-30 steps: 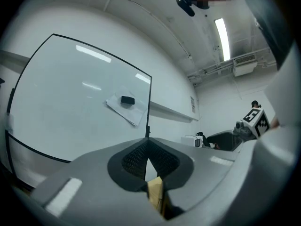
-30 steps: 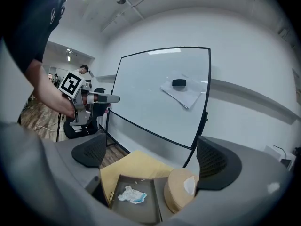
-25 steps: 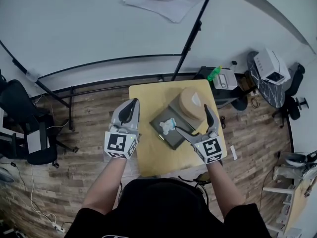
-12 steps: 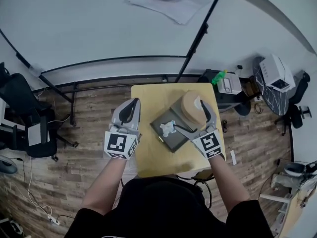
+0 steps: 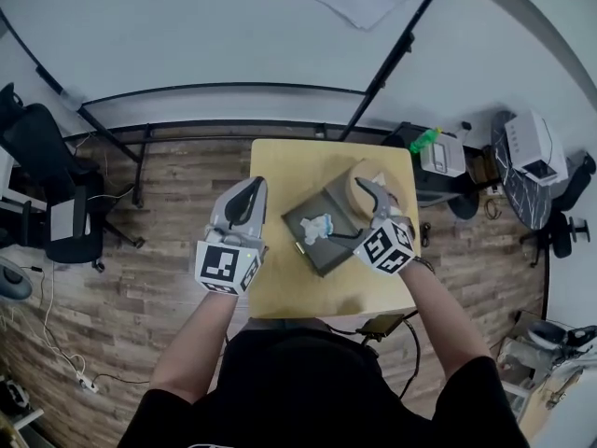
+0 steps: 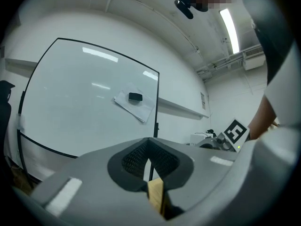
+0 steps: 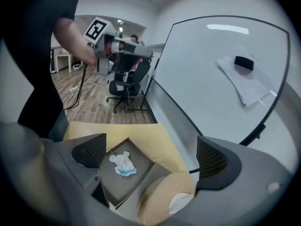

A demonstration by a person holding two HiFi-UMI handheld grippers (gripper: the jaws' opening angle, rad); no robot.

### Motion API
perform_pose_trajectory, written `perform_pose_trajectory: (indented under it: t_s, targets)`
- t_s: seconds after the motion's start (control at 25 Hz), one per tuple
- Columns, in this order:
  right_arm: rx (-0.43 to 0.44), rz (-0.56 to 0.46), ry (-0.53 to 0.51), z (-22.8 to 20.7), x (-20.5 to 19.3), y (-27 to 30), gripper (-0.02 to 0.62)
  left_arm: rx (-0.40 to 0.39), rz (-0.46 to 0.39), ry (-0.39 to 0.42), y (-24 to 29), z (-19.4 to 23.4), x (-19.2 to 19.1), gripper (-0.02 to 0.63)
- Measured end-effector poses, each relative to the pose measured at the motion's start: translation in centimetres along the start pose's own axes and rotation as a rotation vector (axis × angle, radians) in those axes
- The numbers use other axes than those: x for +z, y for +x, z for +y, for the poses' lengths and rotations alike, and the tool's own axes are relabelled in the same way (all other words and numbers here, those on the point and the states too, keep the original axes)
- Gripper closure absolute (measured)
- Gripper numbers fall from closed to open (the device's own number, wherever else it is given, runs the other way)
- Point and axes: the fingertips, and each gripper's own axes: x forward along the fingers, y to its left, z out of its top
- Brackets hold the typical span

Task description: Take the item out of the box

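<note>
One whiteboard [image 5: 233,45] fills the space beyond everything, and it is the biggest thing here. Next comes one yellow table [image 5: 280,287], then one dark gray box [image 5: 328,252] lying open and turned cornerwise on it. The table is bare on the side of the box nearest the person and in a strip to the box's left. Behind the box, toward the far right corner and close to the edge, sits one round tan woven piece [image 5: 371,174], touching the box or nearly so.

There are two grippers. The left gripper [image 5: 252,188] hangs left of the box, near the table's left edge, with its jaws clenched together on nothing. The right gripper [image 7: 150,157] has its jaws spread wide, reaching over the box's right side, with the box and the round piece both showing in the gap.

One small item [image 7: 121,164], crumpled white with a touch of blue, lies inside the box, touching neither gripper. I cannot tell what it is. The right gripper covers part of the round piece in the head view.
</note>
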Motion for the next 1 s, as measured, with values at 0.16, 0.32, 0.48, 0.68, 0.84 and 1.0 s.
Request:
perform_pose_trajectory:
  t_s: [0.16, 0.32, 0.48, 0.68, 0.84, 1.0]
  targets:
    - [0.117, 0.115, -0.129, 2.1, -2.7, 2.8, -0.003, 0.026, 0.014, -0.008, -0.7, -0.4, -1.1, 0.607]
    - [0.217, 0.21, -0.239, 3.4, -4.9, 5.6, -0.003, 0.044, 0.025, -0.01, -1.2, -0.5, -2.1, 0.607]
    - [0.317, 0.286, -0.298, 5.2, -6.8, 8.3, -0.003, 0.053, 0.04, -0.016, -1.5, -1.0, -3.0, 0.607]
    - [0.432, 0.419, -0.396, 7.6, -10.3, 11.4, -0.002, 0.061, 0.086, -0.025, -1.9, -1.4, -4.2, 0.607]
    - [0.499, 0.49, -0.439, 9.3, -12.5, 13.6, -0.002, 0.069, 0.124, -0.034, -2.4, -1.4, -5.6, 0.606]
    - [0.546, 0.546, -0.457, 10.2, -14.2, 15.3, 0.001, 0.078, 0.145, -0.04, -2.8, -1.1, -6.5, 0.606]
